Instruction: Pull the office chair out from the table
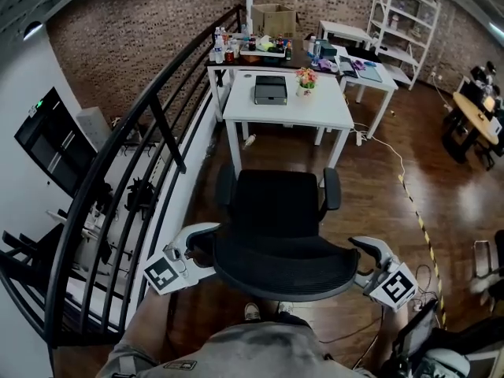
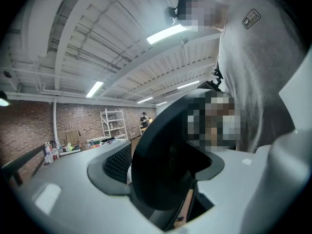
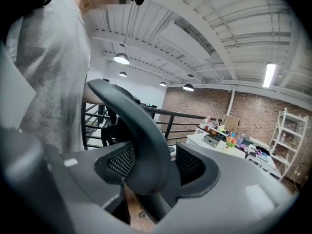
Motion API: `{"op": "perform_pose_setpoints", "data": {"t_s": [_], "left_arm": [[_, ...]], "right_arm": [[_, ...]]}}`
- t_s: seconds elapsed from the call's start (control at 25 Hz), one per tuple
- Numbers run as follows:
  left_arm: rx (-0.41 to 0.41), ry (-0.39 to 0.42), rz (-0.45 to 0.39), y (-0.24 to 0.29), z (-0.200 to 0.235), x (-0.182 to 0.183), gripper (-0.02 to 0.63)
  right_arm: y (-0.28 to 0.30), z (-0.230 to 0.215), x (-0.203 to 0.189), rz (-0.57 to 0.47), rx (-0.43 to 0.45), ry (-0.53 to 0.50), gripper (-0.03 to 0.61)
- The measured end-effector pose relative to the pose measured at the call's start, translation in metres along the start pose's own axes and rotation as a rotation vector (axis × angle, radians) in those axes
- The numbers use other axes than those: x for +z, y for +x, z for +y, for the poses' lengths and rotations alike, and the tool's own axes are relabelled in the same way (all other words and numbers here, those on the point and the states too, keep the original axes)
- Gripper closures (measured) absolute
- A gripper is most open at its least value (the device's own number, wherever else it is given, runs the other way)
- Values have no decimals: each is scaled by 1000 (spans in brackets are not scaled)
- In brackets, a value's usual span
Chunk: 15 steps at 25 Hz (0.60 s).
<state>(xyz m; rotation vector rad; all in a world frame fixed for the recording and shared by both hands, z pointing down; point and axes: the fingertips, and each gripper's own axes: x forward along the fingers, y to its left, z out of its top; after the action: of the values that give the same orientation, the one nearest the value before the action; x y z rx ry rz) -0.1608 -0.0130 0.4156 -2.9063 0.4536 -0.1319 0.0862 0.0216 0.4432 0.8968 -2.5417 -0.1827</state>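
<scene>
– both sets of fingers on the chair, then?

– both at it, neither clamped. my left gripper (image 1: 198, 246) sits at the left edge of the office chair (image 1: 272, 235), up at the backrest, and my right gripper (image 1: 366, 262) sits at the right edge. on the left, my fingers (image 2: 113, 165) stand wide apart with the black rim of the backrest between them, and the pads are not pressing on it. on the right it is much the same: the fingers (image 3: 194, 165) are spread, the rim runs between them, and there is a gap on one side.

– and where is the chair now?

– right in front of me on the wooden floor (image 1: 378, 187), its back towards me, seat and armrests facing the white counter (image 1: 319, 115). the seat is out from under the counter, near its near edge.

– anything else about?

– a dark box (image 1: 270, 90) and a small pot of flowers (image 1: 305, 79) sit on the counter, towards its far side. a black railing (image 1: 130, 179) runs along my left.
</scene>
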Motion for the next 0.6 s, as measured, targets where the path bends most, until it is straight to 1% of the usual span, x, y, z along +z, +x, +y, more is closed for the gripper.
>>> {"op": "perform_pose_setpoints", "data": {"t_s": [0.12, 0.24, 0.36, 0.52, 0.56, 0.6], "left_arm": [[32, -39, 13, -13, 1, -12, 281], [52, -50, 18, -20, -4, -20, 281], [97, -77, 9, -23, -7, -22, 281], [146, -103, 43, -27, -17, -28, 282], [154, -110, 53, -28, -22, -30, 298], [162, -117, 64, -28, -28, -32, 299]], "right_arm": [[-12, 1, -13, 26, -44, 40, 316], [-20, 9, -24, 54, -50, 63, 312], [-27, 15, -34, 77, -38, 75, 311], [-35, 19, -45, 99, -8, 77, 311], [-38, 20, -48, 99, -2, 80, 311], [-41, 21, -50, 97, 5, 81, 311]]}}
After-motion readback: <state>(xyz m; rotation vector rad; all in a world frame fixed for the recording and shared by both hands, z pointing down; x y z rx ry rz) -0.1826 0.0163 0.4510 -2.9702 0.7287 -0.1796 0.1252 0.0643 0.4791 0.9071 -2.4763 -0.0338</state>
